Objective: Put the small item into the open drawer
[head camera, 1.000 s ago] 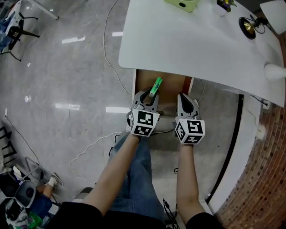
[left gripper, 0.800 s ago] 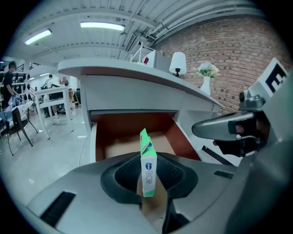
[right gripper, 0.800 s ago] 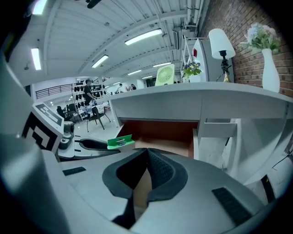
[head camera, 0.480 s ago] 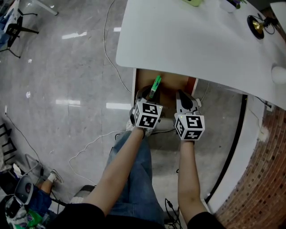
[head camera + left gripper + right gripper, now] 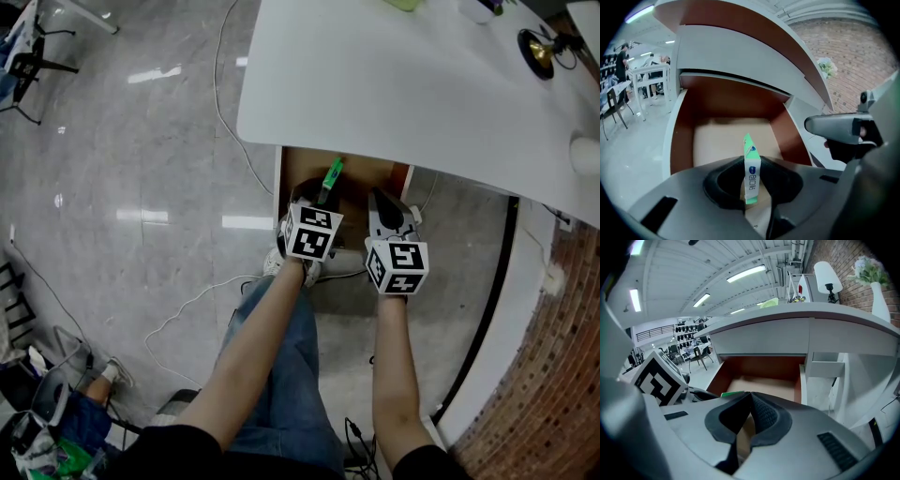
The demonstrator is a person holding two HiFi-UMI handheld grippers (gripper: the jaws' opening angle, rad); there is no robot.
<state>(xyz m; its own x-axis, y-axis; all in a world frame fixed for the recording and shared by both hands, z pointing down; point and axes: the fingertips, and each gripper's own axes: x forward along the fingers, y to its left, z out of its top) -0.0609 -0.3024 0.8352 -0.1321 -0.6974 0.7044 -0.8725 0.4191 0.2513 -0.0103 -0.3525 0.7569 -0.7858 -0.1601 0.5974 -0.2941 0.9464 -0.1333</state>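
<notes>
The left gripper (image 5: 752, 187) has its jaws closed part-way onto a small green box (image 5: 751, 164), with the dark pads (image 5: 724, 185) pressing on its two flat sides. The box stands on edge between them, nearly upright, and its top end pokes out past the fingertips. Straight ahead of those fingertips and below them lies the open drawer (image 5: 717, 136), with red-brown walls and a pale bare floor. The box is held over the near part of that floor; whether its lower end touches the floor I can't tell. Beyond the fingertips and higher up, the white desk (image 5: 394, 84) overhangs the back of the drawer.

Just to the right of the left fingers is the right gripper (image 5: 749, 414). Its jaws are shut tip to tip, one ribbed pad against the other, and nothing is between them. It also points down toward the drawer, whose right wall lies ahead of its fingertips. The two grippers sit side by side, near each other but apart. Each has its black-and-white marker cube (image 5: 312, 234) behind the fingers, toward the person's bare forearms (image 5: 262, 347). Left of the left fingers, outside the drawer, is glossy grey floor (image 5: 122, 187) with a white cable (image 5: 230, 122) trailing across it.
</notes>
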